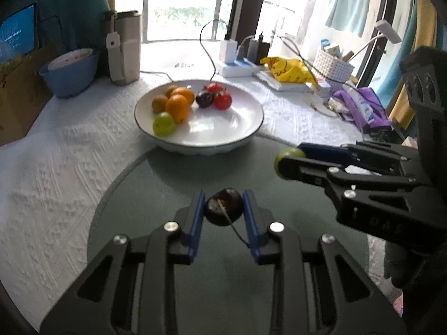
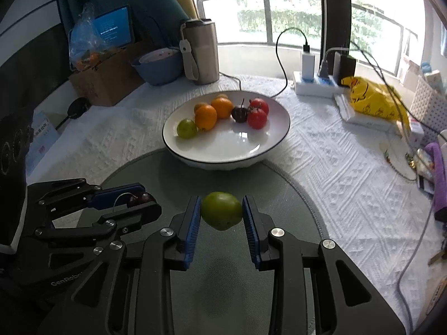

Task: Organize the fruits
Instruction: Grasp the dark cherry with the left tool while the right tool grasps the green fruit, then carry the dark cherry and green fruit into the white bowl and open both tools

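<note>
Left gripper (image 1: 223, 206) clamped on a dark cherry (image 1: 223, 206); right gripper (image 2: 222, 213) clamped on a green fruit (image 2: 221, 210), possibly a plum, both above the grey mat (image 2: 290, 195) near the table's front edge.

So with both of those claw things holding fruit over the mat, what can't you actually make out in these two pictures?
- Brownish fruits at the white plate's far side: mostly behind the oranges in both views, so their kind is unclear.
- Tablet screen text: too small in both views.
- Dark cherry in the left gripper: half hidden by a finger in the right wrist view.
- Green fruit in the right gripper: partly covered by a finger in the left wrist view.
</note>
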The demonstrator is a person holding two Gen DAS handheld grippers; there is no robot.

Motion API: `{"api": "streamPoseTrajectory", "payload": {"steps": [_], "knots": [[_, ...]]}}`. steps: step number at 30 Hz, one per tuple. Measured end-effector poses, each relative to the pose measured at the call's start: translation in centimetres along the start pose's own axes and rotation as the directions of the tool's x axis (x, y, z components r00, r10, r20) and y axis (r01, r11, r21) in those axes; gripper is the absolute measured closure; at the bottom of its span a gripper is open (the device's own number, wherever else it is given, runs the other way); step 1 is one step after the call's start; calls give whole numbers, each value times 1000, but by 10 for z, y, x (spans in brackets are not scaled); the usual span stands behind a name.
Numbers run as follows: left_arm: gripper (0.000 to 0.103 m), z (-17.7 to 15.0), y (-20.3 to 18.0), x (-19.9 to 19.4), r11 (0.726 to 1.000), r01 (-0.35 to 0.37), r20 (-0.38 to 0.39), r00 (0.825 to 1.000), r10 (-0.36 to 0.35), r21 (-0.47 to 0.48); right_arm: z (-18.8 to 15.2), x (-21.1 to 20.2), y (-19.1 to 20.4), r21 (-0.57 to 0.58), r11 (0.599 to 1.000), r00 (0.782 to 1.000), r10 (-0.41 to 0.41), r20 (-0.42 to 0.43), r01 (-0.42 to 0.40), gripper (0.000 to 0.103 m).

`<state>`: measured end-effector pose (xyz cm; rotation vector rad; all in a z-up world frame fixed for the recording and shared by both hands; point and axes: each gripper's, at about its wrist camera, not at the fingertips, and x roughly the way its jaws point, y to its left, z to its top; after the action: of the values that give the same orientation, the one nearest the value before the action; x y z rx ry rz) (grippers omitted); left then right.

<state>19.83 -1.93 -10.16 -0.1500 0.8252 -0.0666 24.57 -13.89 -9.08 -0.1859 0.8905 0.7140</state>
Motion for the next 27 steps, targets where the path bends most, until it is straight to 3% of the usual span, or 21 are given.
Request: {"api": "streamPoseTrajectory", "payload": {"steps": [11, 27], "knots": [[74, 26, 6, -8, 1000, 2, 55, 998, -4, 28, 22, -7, -4, -5, 1000, 999, -26, 44, 26, 70], [74, 67, 23, 36, 999, 41, 52, 998, -42, 32, 57, 35, -29, 14, 999, 999, -52, 15, 51, 70]]}}
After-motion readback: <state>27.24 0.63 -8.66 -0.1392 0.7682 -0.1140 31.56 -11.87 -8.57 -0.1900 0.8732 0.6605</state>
